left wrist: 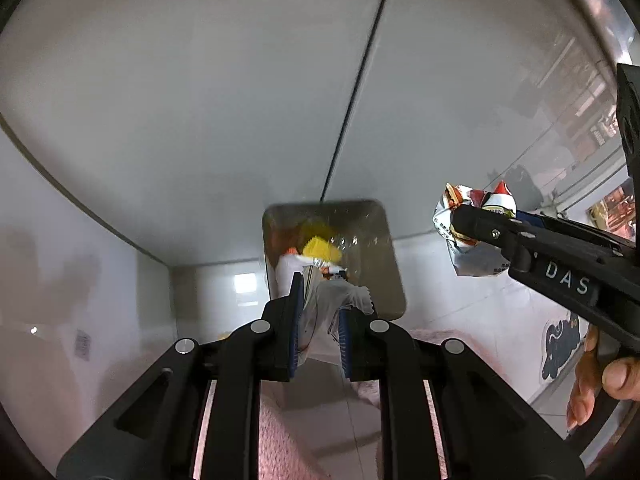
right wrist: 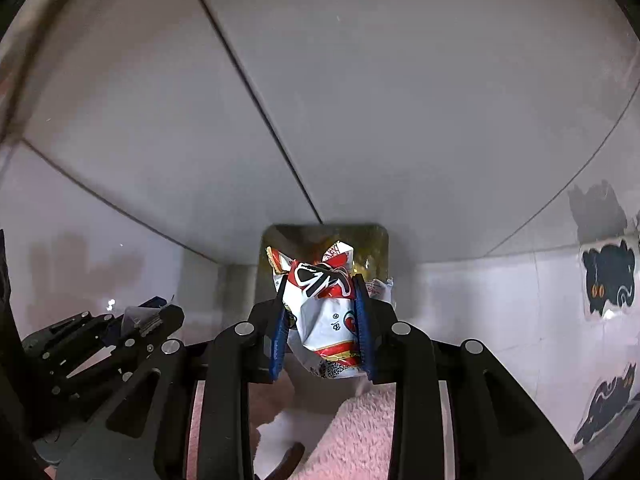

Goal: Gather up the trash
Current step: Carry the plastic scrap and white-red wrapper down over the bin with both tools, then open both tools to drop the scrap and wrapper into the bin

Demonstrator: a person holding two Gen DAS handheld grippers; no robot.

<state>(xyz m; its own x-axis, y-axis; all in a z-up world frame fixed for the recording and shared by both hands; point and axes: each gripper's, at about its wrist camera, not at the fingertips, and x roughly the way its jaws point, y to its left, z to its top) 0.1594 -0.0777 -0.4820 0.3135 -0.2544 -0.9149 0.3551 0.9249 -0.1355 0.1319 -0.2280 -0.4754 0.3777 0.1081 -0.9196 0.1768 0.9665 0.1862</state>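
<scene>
A small rectangular bin [left wrist: 386,248] stands on the floor against grey panels, with a yellow wrapper [left wrist: 320,249] and other trash inside. My left gripper [left wrist: 320,298] hangs right above it, shut on a crumpled clear-white plastic wrapper [left wrist: 336,300]. In the right wrist view my right gripper [right wrist: 320,286] is shut on a crumpled red-and-white snack bag [right wrist: 324,320], also over the bin [right wrist: 380,240]. The left wrist view shows the right gripper [left wrist: 480,218] and its snack bag [left wrist: 460,208] to the right of the bin. The left gripper [right wrist: 158,312] shows at the lower left of the right wrist view.
Grey panels with a dark vertical seam [left wrist: 360,80] rise behind the bin. The floor is white tile. Pink fluffy fabric [right wrist: 360,432] lies below the grippers. Dark cat stickers [right wrist: 608,276] sit at the right. A person's hand [left wrist: 600,380] holds the right gripper's handle.
</scene>
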